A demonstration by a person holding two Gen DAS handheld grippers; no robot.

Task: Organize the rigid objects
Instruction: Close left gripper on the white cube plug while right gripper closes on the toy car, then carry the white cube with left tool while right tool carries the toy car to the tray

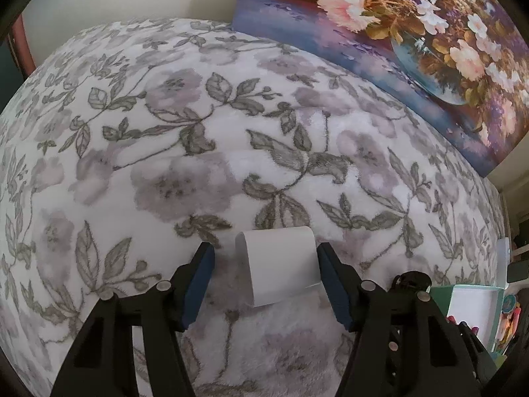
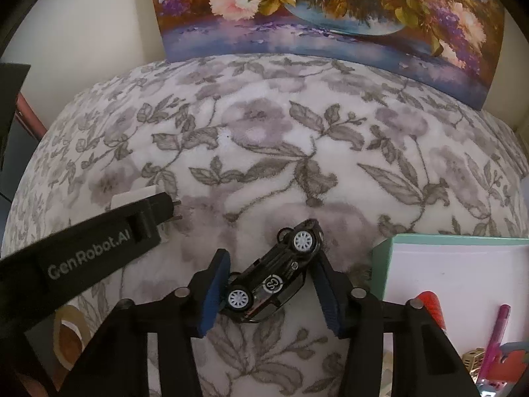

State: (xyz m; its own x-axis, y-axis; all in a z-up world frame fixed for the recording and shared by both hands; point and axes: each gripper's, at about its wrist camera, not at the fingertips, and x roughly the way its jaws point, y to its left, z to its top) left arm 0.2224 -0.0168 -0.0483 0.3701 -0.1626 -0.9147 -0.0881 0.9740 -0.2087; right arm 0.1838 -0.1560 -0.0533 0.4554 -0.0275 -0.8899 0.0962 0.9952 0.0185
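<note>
Right gripper [image 2: 269,292] straddles the black toy car [image 2: 276,279], just left of the mint box [image 2: 383,258], seemingly pinching it. Left gripper [image 1: 264,283] brackets the white block [image 1: 281,266], unclamped. Box holds a pen [image 2: 497,334]; both pieces remain unstowed.

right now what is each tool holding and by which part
The right tool grips the black toy car, tipped on its side, by its two ends. The left tool straddles the white block; contact is unclear.

- "GenRobot.AI" in grey letters runs along the black arm of the left hand-held gripper [image 2: 165,211] (seen from the right wrist view).
- A white roundel on the toy car [image 2: 274,274] carries a mark, seemingly "S3" (upside down).
</note>
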